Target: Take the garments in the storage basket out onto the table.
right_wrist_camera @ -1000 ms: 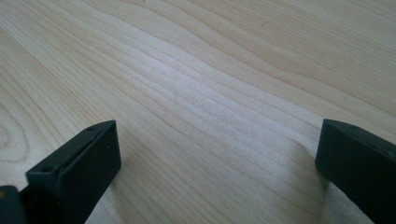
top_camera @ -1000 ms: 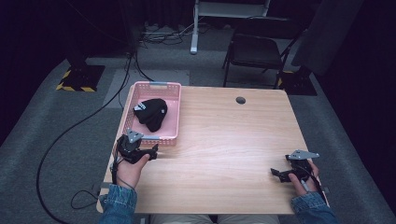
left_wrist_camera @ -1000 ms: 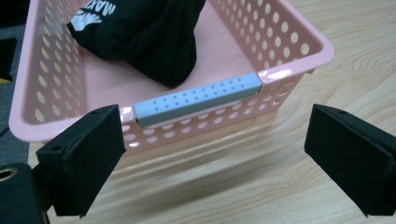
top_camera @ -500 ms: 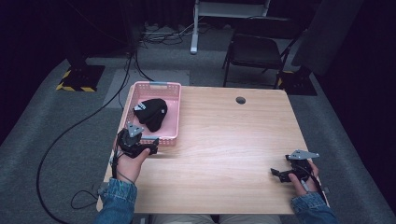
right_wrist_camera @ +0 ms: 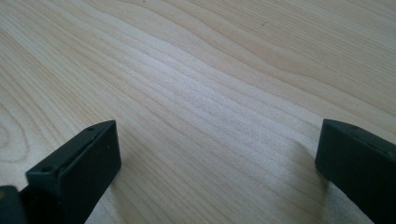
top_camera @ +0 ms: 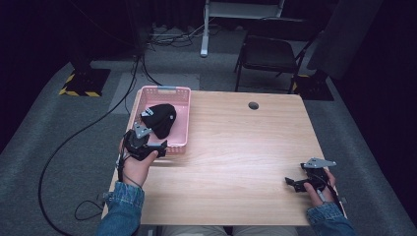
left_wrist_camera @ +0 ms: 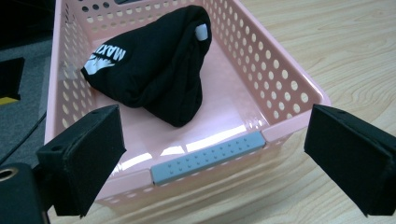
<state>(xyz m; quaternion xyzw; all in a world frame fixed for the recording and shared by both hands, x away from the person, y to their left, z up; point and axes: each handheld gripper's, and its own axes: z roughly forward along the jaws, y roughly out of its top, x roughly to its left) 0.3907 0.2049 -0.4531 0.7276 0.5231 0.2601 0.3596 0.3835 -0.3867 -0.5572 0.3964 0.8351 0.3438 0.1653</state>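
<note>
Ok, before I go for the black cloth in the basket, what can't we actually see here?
- Black cloth: white print cut off by a fold, left gripper view; too small in the high view.
- Pink basket: far wall cut off by the top edge, left gripper view.
- Basket floor beneath the cloth: hidden by the cloth, both views.

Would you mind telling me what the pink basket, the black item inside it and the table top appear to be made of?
The pink basket looks like glossy moulded plastic: perforated walls, reflections on its floor, and a grey dimpled strip on the rim that may be rubbery. The black item seems soft knit or woven fabric, matte and folded, with white print. The table top shows pale wood grain, possibly laminate.
</note>
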